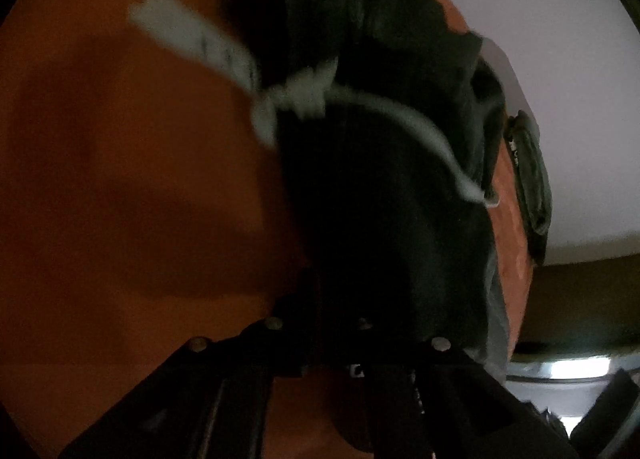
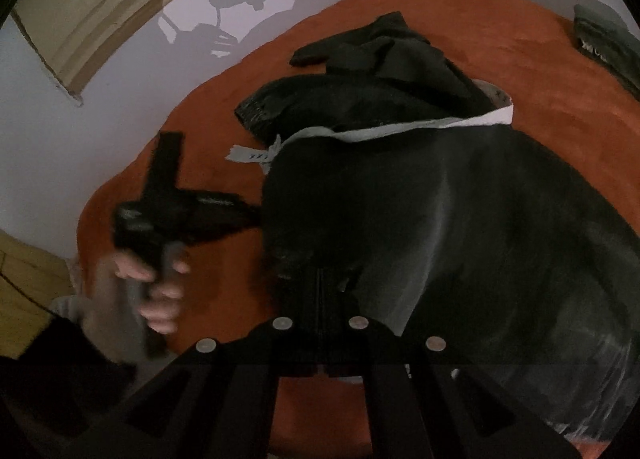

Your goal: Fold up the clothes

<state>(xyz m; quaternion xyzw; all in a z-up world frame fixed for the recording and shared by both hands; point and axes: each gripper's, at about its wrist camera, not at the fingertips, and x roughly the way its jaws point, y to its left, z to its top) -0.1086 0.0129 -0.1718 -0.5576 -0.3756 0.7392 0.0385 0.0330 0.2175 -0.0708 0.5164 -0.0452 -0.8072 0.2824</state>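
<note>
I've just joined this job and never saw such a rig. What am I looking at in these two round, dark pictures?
A person holds a two-finger tool in each hand; each picture comes from a camera on one tool, looking along its fingers. The right tool is shut on the black garment, which has a pale drawstring and lies on an orange cover. The right camera also shows the left tool in the person's hand, its tips at the garment's edge. A folded grey-green piece lies at the far corner.

A bedroom at home: an orange bedspread [image 2: 520, 59] against a plain white wall [image 2: 120, 131], strewn with dark clothes [image 2: 460, 219].
</note>
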